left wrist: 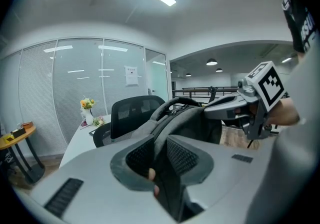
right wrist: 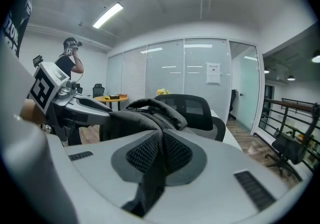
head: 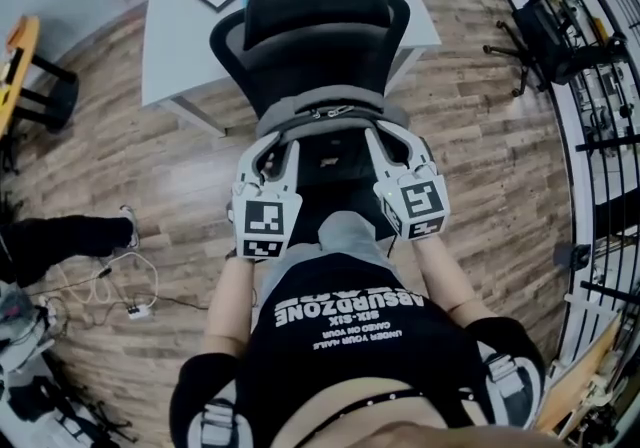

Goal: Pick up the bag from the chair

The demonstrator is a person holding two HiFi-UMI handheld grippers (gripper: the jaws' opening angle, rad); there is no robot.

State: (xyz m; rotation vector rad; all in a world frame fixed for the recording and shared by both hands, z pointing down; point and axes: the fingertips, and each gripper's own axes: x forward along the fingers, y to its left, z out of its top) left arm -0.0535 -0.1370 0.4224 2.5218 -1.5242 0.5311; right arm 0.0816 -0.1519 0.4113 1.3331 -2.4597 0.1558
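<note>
**Operator:** What does my right gripper (right wrist: 160,154) have?

**Spotter:** Its jaws are pinched together on a dark strap (right wrist: 149,188) of the grey backpack (right wrist: 132,120).

**Operator:** I see the left gripper (right wrist: 75,104) meeting the pack's left side. A black mesh chair (right wrist: 195,113) stands behind, at the white table (right wrist: 231,135) edge.

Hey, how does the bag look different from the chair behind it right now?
The bag is soft grey fabric; the chair is black with a mesh back. The bag is clamped on either side by the left gripper and the right gripper, jaws shut on its cloth; the chair is not gripped. The bag sits nearer the person, and the chair is beyond it, by the white table. Both line up straight ahead of the person.
</note>
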